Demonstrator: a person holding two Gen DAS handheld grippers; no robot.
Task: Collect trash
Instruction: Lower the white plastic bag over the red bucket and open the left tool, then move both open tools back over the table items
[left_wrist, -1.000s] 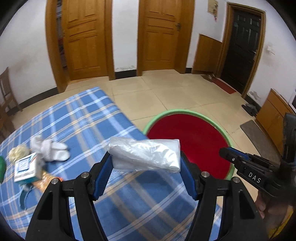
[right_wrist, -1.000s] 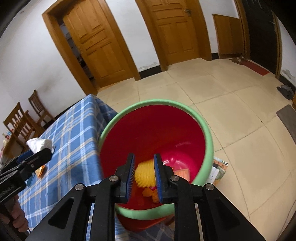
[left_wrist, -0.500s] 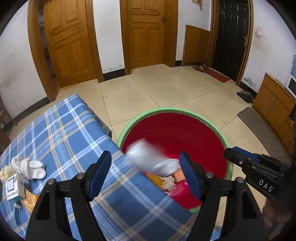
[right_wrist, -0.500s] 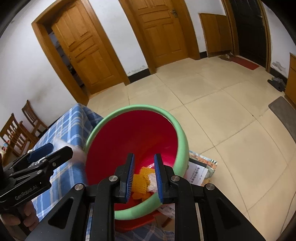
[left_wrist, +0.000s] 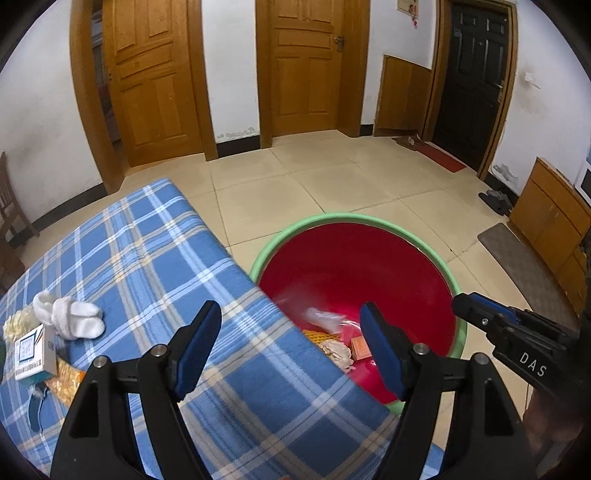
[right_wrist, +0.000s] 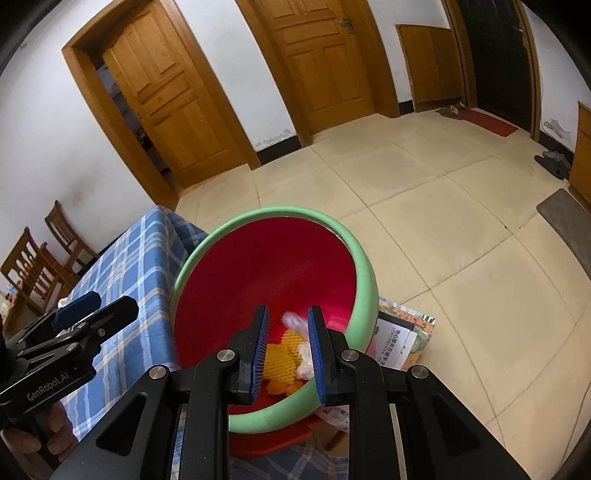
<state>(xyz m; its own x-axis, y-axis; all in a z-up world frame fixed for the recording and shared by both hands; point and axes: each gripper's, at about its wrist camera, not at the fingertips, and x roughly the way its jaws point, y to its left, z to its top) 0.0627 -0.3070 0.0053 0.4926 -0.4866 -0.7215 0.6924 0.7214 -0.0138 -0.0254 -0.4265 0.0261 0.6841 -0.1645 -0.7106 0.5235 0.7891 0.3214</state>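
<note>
Your left gripper (left_wrist: 290, 341) tilts down over the table (left_wrist: 140, 258) edge beside the red bin (left_wrist: 369, 273), fingers wide, nothing between them. Right gripper (right_wrist: 288, 347) angles down at the bin, fingers narrow, empty. Clear plastic bag (left_wrist: 323, 318), blurred, is inside the bin above the other trash.

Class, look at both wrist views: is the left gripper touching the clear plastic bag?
Apart. The left wrist view shows the left gripper with its jaws wide and nothing between the pads; the clear plastic bag lies blurred down inside the red bin, beyond them.
</note>
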